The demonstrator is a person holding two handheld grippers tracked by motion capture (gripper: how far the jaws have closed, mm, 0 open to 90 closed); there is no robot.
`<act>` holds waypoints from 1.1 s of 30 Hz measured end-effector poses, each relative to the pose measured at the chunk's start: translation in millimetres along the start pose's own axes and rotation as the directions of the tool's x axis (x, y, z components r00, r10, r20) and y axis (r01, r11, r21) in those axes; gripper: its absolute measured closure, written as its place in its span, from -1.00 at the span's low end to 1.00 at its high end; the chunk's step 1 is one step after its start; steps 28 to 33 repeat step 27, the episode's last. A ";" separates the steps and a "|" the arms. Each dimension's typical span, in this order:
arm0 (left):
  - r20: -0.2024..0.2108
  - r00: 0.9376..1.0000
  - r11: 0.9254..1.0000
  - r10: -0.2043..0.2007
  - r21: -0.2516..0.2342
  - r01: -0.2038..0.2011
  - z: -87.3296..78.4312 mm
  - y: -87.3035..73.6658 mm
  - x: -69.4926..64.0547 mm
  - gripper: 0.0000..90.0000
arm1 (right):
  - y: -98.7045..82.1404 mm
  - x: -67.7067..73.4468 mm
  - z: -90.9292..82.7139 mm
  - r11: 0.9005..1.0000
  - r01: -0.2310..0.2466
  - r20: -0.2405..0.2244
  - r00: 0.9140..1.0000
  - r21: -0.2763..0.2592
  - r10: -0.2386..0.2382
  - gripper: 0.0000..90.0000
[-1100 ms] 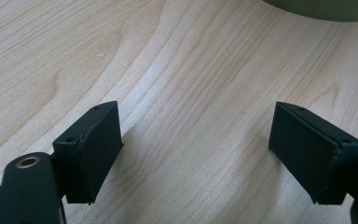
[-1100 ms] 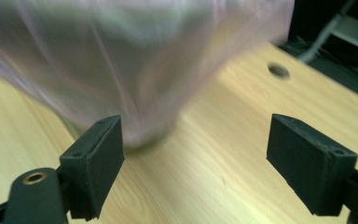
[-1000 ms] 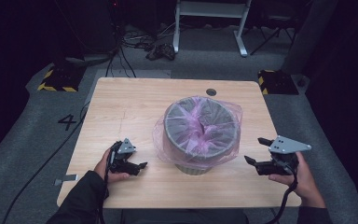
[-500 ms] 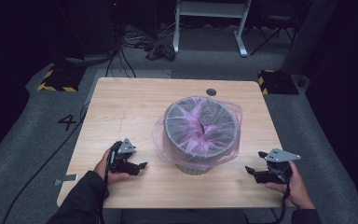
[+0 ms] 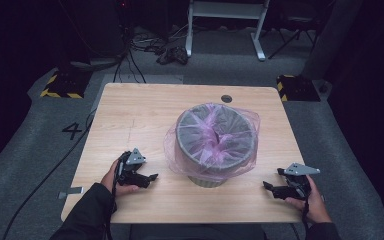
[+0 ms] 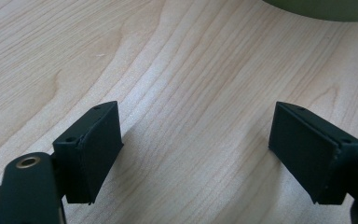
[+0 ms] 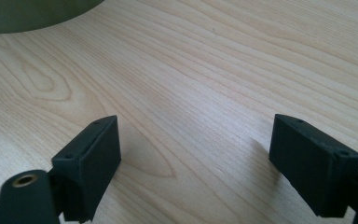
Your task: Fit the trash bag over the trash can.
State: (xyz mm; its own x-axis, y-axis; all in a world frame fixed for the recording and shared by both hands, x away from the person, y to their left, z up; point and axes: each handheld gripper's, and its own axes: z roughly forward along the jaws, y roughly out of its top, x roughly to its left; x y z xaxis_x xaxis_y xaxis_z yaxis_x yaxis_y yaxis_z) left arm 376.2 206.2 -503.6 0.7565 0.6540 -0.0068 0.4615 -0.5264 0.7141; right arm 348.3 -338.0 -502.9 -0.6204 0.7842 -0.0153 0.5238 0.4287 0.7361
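Both grippers, left gripper [image 5: 152,177] and right gripper [image 5: 266,185], wide open (nothing held) beside the lined bin [image 5: 215,145].

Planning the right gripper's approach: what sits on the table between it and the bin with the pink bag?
Nothing: in the high view only bare wooden table separates the right gripper from the bin.
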 end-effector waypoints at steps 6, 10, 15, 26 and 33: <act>0.000 1.000 1.000 0.000 0.000 0.000 0.0 0.0 0.0 -0.63 | -0.2 -0.8 0.4 1.000 -0.010 0.004 1.000 0.003 0.010 -0.67; 0.000 1.000 1.000 -0.001 0.001 0.001 0.0 0.0 -0.1 -0.63 | 0.0 -1.4 0.5 1.000 -0.008 0.001 1.000 0.005 0.008 -0.68; 0.002 1.000 1.000 0.000 0.001 0.000 0.1 0.1 0.2 -0.63 | 0.3 -2.1 0.9 1.000 -0.004 -0.007 1.000 0.004 0.004 -0.68; -0.005 1.000 1.000 -0.001 0.003 0.001 0.7 0.8 -0.4 -0.64 | 0.4 -2.2 1.0 1.000 -0.004 -0.007 1.000 0.004 0.004 -0.68; -0.006 1.000 1.000 -0.002 0.004 0.002 0.7 0.9 -0.5 -0.64 | 0.4 -2.2 1.0 1.000 -0.004 -0.007 1.000 0.004 0.004 -0.68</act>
